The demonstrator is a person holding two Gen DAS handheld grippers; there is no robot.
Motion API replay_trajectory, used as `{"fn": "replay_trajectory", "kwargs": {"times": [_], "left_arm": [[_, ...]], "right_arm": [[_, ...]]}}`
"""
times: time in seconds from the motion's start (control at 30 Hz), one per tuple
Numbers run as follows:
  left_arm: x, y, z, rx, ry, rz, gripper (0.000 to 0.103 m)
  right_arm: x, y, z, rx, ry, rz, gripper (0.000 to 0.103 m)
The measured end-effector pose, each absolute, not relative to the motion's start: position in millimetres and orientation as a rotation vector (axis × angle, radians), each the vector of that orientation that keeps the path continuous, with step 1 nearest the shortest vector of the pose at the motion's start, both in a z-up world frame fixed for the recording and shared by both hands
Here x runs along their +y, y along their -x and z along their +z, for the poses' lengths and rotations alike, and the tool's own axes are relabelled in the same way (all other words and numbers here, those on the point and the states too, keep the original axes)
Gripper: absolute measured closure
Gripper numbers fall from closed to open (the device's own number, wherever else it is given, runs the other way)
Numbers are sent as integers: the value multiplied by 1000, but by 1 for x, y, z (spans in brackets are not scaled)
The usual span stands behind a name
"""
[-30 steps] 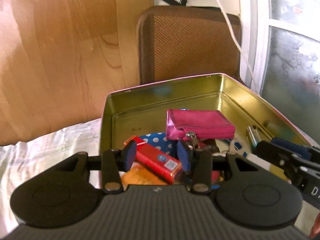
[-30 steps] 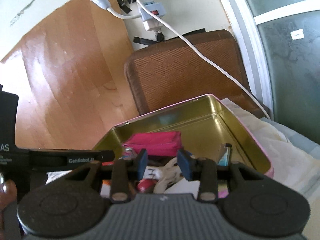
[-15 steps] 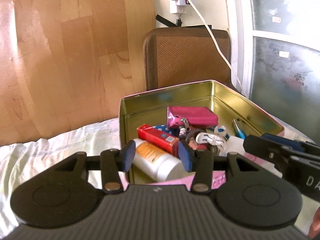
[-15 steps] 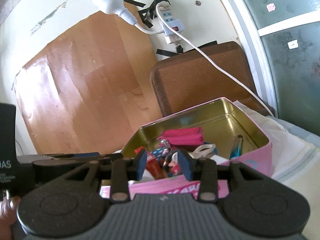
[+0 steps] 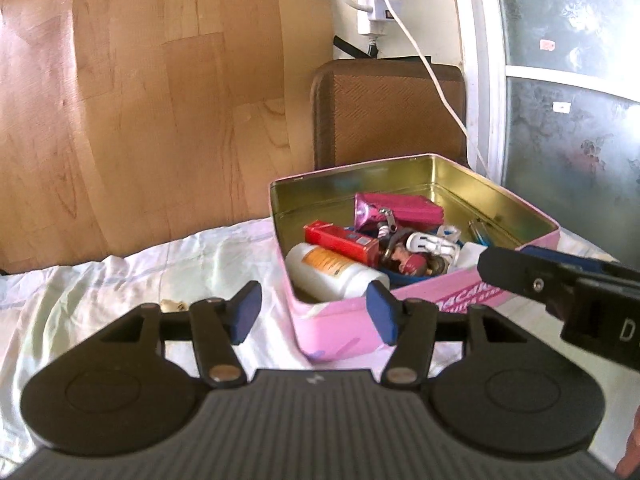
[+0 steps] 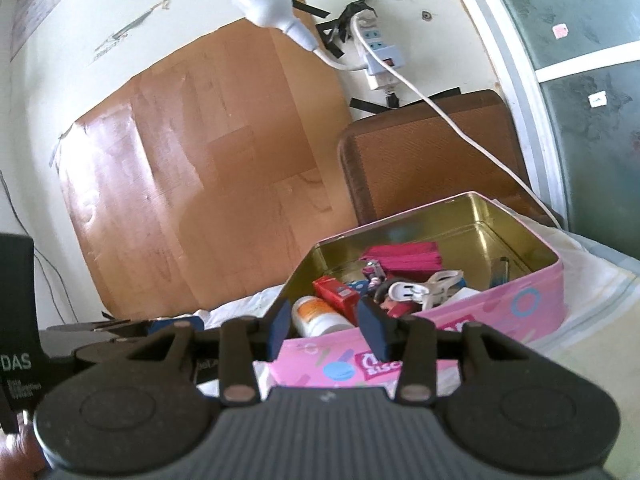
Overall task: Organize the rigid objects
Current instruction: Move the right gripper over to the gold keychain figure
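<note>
A pink tin box (image 5: 344, 332) with a gold inside stands on the white sheet; it also shows in the right wrist view (image 6: 500, 304). In it lie a white bottle (image 5: 336, 272), a red carton (image 5: 340, 238), a magenta pouch (image 5: 400, 210), a white clip (image 5: 432, 242) and other small items. My left gripper (image 5: 314, 312) is open and empty, in front of the box's near left corner. My right gripper (image 6: 322, 326) is open and empty, in front of the box's near side, and shows at the right of the left wrist view (image 5: 560, 284).
The crumpled white sheet (image 5: 140, 280) spreads left of the box. A brown cushion (image 5: 384, 120) stands behind the box against the wall. A white cable (image 5: 436, 72) hangs from a power strip (image 6: 376, 56). A wood-pattern panel (image 5: 140, 100) covers the wall at left.
Both grippers have drawn back and up from inside the tin box. The box now lies farther away, with its pink outer wall in sight. Both stay open and empty.
</note>
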State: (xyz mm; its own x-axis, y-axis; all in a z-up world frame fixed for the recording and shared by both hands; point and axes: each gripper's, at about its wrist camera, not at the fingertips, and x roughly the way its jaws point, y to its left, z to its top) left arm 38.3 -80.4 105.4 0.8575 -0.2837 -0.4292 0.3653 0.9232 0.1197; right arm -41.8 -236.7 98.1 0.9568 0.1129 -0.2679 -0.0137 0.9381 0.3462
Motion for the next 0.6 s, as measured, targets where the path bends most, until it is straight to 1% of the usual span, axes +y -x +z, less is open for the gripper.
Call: {"fn": "replay_trajectory", "kwargs": {"times": [0.03, 0.07, 0.1, 0.27, 0.4, 0.6], "left_arm": [[-78, -38, 104, 420, -198, -340, 41], [-75, -37, 103, 420, -196, -335, 36], [-73, -37, 102, 419, -193, -330, 35], [-57, -37, 95, 431, -179, -313, 35], [-38, -42, 88, 440, -172, -293, 31], [-5, -57, 77, 459, -160, -264, 31]], "right_arm": [[-234, 42, 98, 292, -344, 67, 64], [-232, 42, 98, 295, -339, 69, 63], [-229, 42, 98, 297, -336, 70, 63], [-218, 39, 98, 308, -316, 81, 61], [-200, 34, 95, 326, -291, 91, 61], [-172, 22, 89, 366, -246, 132, 61]]}}
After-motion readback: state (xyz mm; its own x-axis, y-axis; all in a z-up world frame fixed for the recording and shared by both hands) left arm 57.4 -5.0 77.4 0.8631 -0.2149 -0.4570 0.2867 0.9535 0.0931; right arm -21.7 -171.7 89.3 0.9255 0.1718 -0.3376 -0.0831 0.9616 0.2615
